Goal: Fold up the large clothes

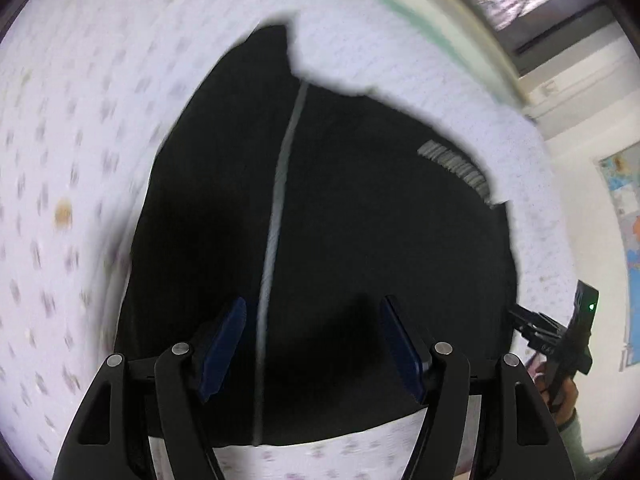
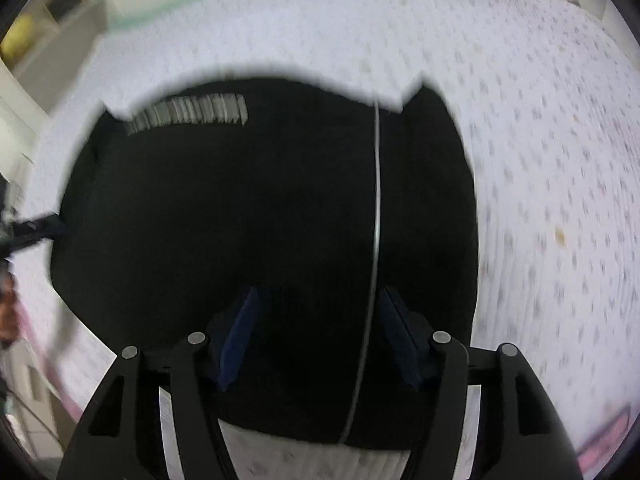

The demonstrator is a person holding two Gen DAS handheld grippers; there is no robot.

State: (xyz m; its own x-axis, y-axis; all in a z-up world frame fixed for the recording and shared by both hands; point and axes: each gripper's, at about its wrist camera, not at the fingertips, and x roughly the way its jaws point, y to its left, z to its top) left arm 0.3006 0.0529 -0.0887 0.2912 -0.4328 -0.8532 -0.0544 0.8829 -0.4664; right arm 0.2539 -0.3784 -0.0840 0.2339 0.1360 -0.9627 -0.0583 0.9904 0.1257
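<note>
A black garment (image 1: 340,220) with a thin white stripe (image 1: 280,184) and a grey printed label (image 1: 456,166) lies folded into a compact shape on a white patterned bed sheet (image 1: 72,140). My left gripper (image 1: 312,344) hovers open over its near edge, blue pads apart and empty. In the right wrist view the same garment (image 2: 240,220) fills the centre, with its stripe (image 2: 376,200) and label (image 2: 192,114). My right gripper (image 2: 318,336) is open above it, empty. The right gripper also shows at the garment's right edge in the left wrist view (image 1: 560,340).
The bed sheet (image 2: 540,160) spreads around the garment on all sides. A pale headboard or wall edge with a green stripe (image 1: 420,20) runs along the far side. A wall map (image 1: 624,184) hangs at right. Both views are motion-blurred.
</note>
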